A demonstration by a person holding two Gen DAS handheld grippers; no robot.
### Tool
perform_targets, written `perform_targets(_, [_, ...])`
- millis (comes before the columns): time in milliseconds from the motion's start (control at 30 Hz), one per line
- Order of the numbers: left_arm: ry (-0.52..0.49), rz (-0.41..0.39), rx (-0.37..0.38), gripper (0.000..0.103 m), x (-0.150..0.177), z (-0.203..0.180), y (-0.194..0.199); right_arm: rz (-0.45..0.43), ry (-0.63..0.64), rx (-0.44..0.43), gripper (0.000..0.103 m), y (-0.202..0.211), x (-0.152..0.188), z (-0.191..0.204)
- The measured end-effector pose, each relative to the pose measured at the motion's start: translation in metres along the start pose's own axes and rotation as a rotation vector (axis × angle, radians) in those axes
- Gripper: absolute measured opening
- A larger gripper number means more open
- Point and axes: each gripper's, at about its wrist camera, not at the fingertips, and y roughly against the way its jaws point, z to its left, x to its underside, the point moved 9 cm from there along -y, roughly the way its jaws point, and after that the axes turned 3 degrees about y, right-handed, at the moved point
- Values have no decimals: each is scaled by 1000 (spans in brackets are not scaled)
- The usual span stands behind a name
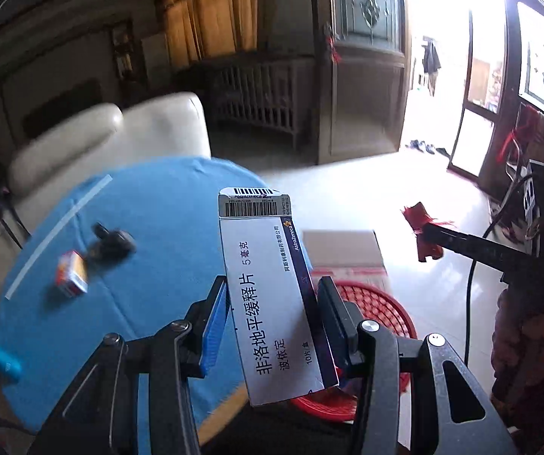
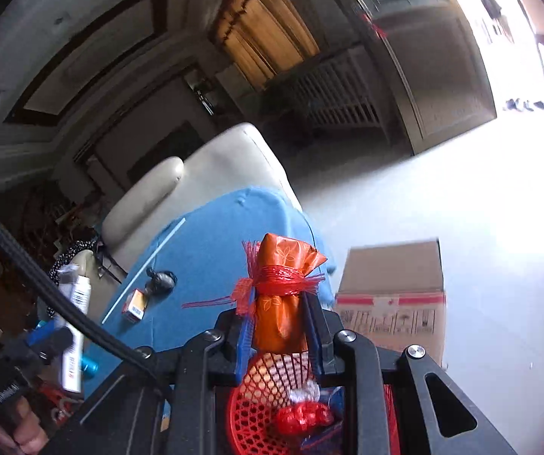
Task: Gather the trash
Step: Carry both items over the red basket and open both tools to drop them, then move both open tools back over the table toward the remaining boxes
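Observation:
My left gripper (image 1: 272, 307) is shut on a white and purple medicine box (image 1: 272, 295), held upright above the edge of the blue table (image 1: 150, 227) and over a red mesh basket (image 1: 378, 303). My right gripper (image 2: 277, 322) is shut on an orange wrapper bundled in red netting (image 2: 281, 292), held above the red basket (image 2: 264, 409), which holds a red crumpled piece and other scraps. The right gripper also shows in the left wrist view (image 1: 429, 237). On the table lie a small orange box (image 1: 71, 273), a black crumpled bag (image 1: 113, 242) and a white straw (image 1: 56, 235).
A cardboard box (image 2: 393, 295) stands on the pale floor beside the basket. A cream leather sofa (image 1: 120, 140) is behind the table. Dark wooden doors (image 1: 363, 87) and a bright doorway are further back. Cables and a stand are at the right.

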Motion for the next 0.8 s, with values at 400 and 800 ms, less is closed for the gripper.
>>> perform_targets(400, [43, 208, 202, 70, 43, -34, -47, 252, -91, -14, 38, -41, 50, -8])
perform_targets(800, [119, -16, -277, 75, 26, 95, 9, 161, 91, 11, 65, -33, 39, 50])
